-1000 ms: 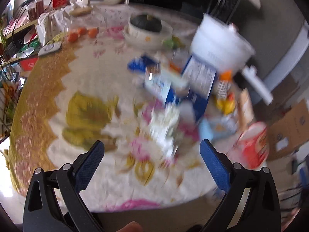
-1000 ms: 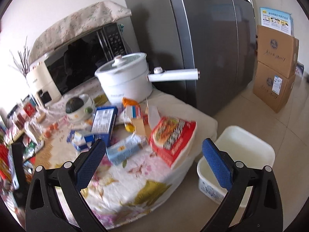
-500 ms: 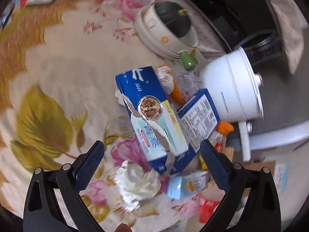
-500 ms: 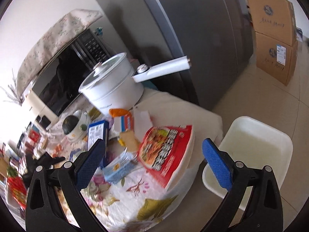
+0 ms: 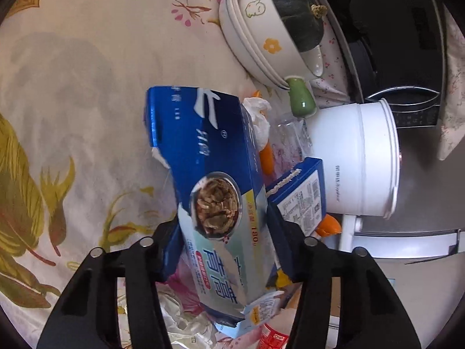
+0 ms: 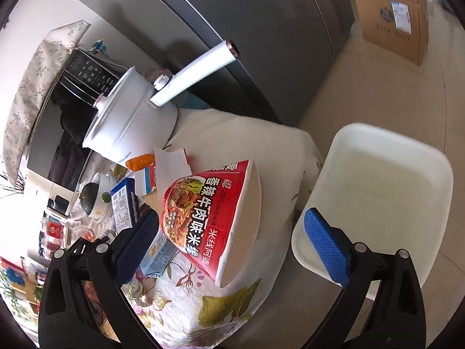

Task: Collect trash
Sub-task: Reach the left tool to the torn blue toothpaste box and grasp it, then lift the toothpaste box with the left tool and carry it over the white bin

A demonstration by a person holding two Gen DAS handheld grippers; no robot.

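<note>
Blue carton (image 5: 215,192) | left tool (image 5: 223,250) closing, now clamping it off worktop (image 5: 72,87) | right tool (image 6: 232,247) gaping, empty | bin (image 6: 377,180) waiting.

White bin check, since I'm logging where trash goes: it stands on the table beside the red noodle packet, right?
Not quite. The white bin stands on the floor beside the table, below the red noodle packet, as the right wrist view shows.

Red noodle packet (image 6: 203,218) between open tool (image 6: 229,244) pads
</note>
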